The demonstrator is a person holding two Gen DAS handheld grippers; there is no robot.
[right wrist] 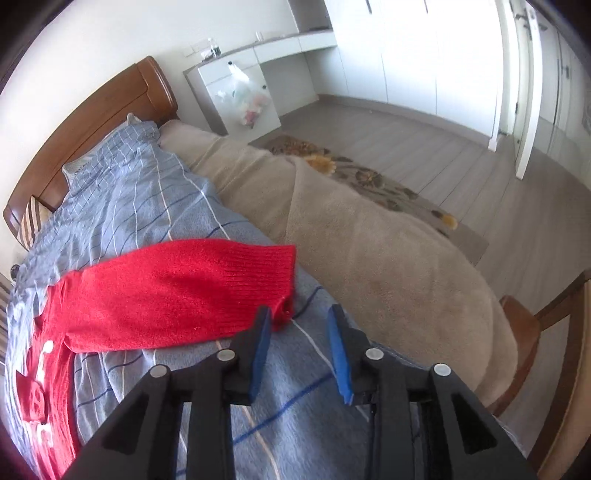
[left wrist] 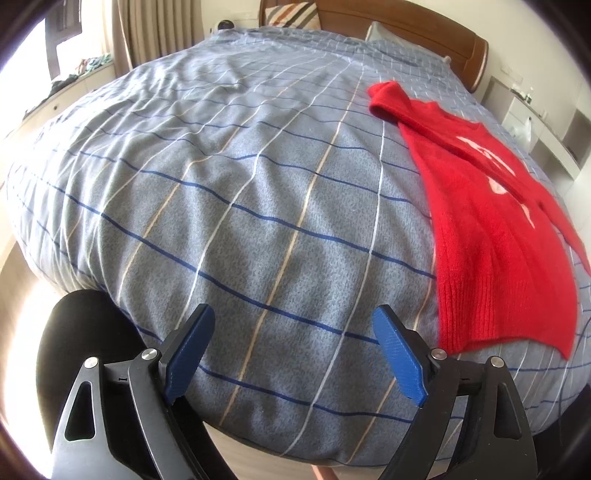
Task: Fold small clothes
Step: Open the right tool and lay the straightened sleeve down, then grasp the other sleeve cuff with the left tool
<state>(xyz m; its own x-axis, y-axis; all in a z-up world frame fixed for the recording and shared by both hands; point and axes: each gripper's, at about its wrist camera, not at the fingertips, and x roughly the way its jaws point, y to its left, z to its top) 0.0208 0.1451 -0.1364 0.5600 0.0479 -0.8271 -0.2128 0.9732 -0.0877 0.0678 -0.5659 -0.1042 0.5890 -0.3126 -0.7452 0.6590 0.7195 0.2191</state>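
Note:
A small red knitted sweater (left wrist: 487, 221) with white markings lies on the blue checked duvet (left wrist: 221, 184), at the right of the left wrist view. My left gripper (left wrist: 295, 332) hangs over bare duvet to the sweater's left, jaws wide, nothing between them. In the right wrist view one part of the red sweater (right wrist: 177, 291) is folded across the rest. My right gripper (right wrist: 299, 328) stands open just beside its ribbed corner. The left pad's tip is at that corner, and the gap holds only the duvet (right wrist: 147, 195).
A beige blanket (right wrist: 369, 236) runs along the bed's right side. Beyond it lie a patterned rug (right wrist: 369, 177), a white cabinet with a plastic bag (right wrist: 247, 99) and a wooden chair (right wrist: 524, 325). A wooden headboard (left wrist: 424, 26) and striped pillow (left wrist: 291, 14) stand at the bed's far end.

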